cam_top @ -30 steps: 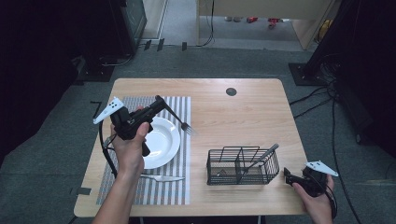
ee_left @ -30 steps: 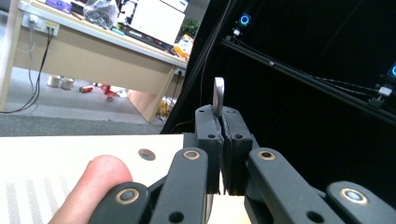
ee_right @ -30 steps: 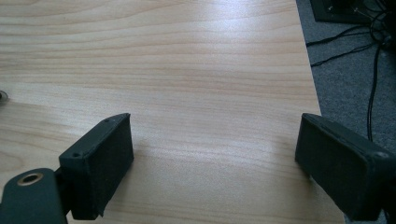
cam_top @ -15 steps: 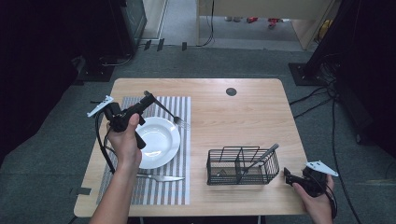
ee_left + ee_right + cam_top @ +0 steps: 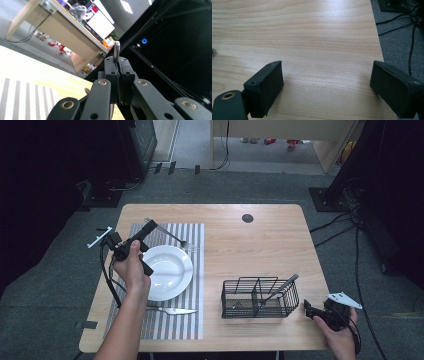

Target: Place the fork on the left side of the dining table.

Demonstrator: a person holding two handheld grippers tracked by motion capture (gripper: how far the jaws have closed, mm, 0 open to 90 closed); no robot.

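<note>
A silver fork point(image 5: 170, 235) lies slantwise over the far part of the striped placemat point(image 5: 170, 330), tines toward the right. My left gripper point(image 5: 150, 226) is shut on its handle, just beyond the white plate point(image 5: 167, 272). In the left gripper view the jaws point(image 5: 118, 62) are pressed together, and the fork's handle end point(image 5: 116, 51) pokes out above them. My right gripper point(image 5: 307, 306) rests at the table's near right corner. It is open point(image 5: 327, 75), with bare wood between its pads.
A knife point(image 5: 172, 310) lies on the placemat in front of the plate. A black wire basket point(image 5: 260, 297) stands right of the mat with a utensil point(image 5: 282, 286) leaning in it. A dark round hole point(image 5: 247, 218) marks the far table edge.
My left gripper has moved left and sunk lower with the fork, from above the plate toward the mat's far left corner. The right gripper has stayed put.
</note>
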